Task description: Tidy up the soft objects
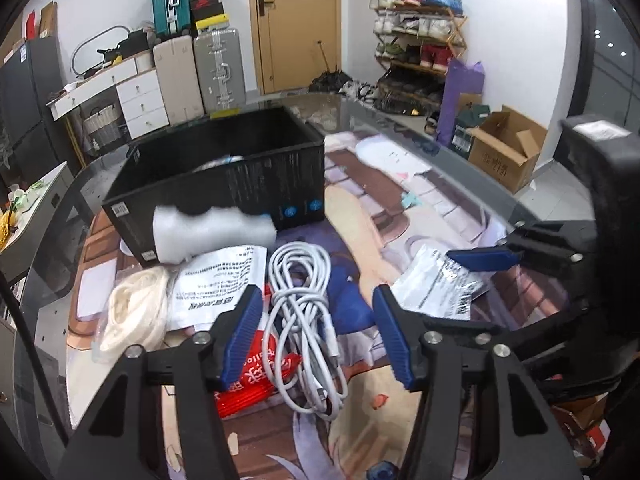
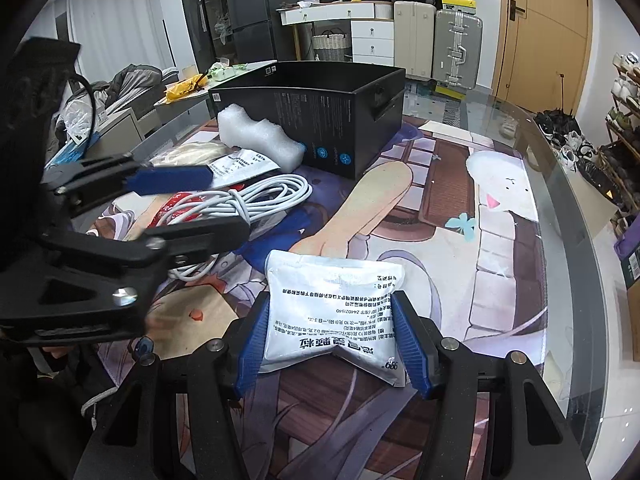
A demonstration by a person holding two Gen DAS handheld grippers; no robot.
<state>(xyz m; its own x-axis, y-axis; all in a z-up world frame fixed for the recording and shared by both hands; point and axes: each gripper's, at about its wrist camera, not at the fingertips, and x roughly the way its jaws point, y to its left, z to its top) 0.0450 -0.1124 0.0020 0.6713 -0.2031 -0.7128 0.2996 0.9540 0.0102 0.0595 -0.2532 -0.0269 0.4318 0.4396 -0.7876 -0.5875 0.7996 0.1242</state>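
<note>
Clamping the white medicine sachet (image 2: 334, 312) is what my right gripper (image 2: 334, 344) is doing: both blue pads press its sides and the foil has puckered into a waist between them, with its far edge resting on the printed mat (image 2: 500, 240). To do this well I should lift straight up before swinging toward the black box (image 2: 320, 120), so the limp bag does not drag or slip out of the pinch.

My left gripper (image 1: 316, 332) straddles the coiled white cable (image 1: 304, 320); its fingers stand apart, one on either side of the bundle, and I see neither pad touching it. The loops are loose, so I judge I should close low and across the middle where the strands are wrapped, taking the whole bundle rather than a single loop.

Under the cable lies a red packet (image 1: 256, 372); beside it a printed white bag (image 1: 218, 284) and a cream skein (image 1: 134, 312). A white foam block (image 1: 212, 232) leans against the box's near wall, so drops should clear it.
</note>
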